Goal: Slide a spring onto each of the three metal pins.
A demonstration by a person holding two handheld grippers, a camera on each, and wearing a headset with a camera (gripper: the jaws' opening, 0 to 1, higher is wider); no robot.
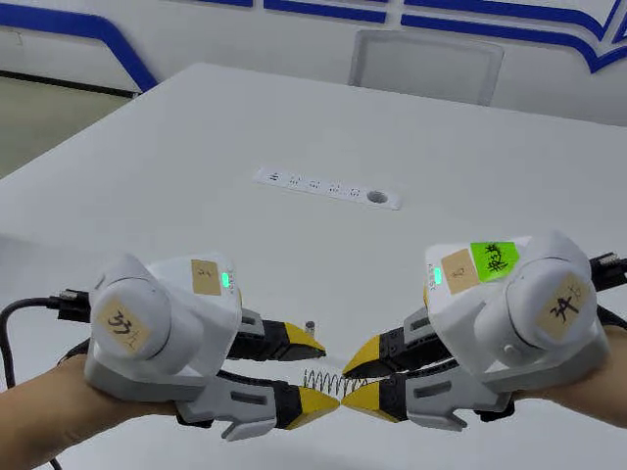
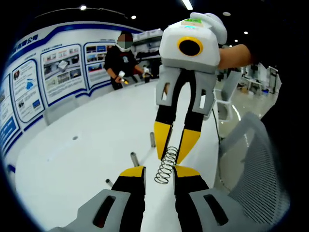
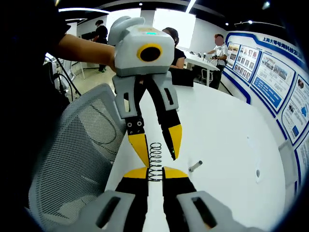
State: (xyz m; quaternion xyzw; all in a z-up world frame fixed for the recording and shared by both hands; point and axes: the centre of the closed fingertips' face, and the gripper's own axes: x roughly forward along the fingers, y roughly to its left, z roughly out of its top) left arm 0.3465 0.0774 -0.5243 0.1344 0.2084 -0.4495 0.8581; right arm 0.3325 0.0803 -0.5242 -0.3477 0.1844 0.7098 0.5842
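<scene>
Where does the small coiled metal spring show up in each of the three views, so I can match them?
Head view: the small coiled metal spring lies bottom centre, horizontal.
Left gripper view: lower centre, slanting upward.
Right gripper view: lower centre, standing upright in the picture.
Shared landmark: the yellow fingertips meeting at its two ends.

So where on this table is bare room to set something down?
Free: table left and right of the power strip, between it and the pin. Crowded: near edge, where left hand-held gripper, right hand-held gripper and spring meet.
</scene>
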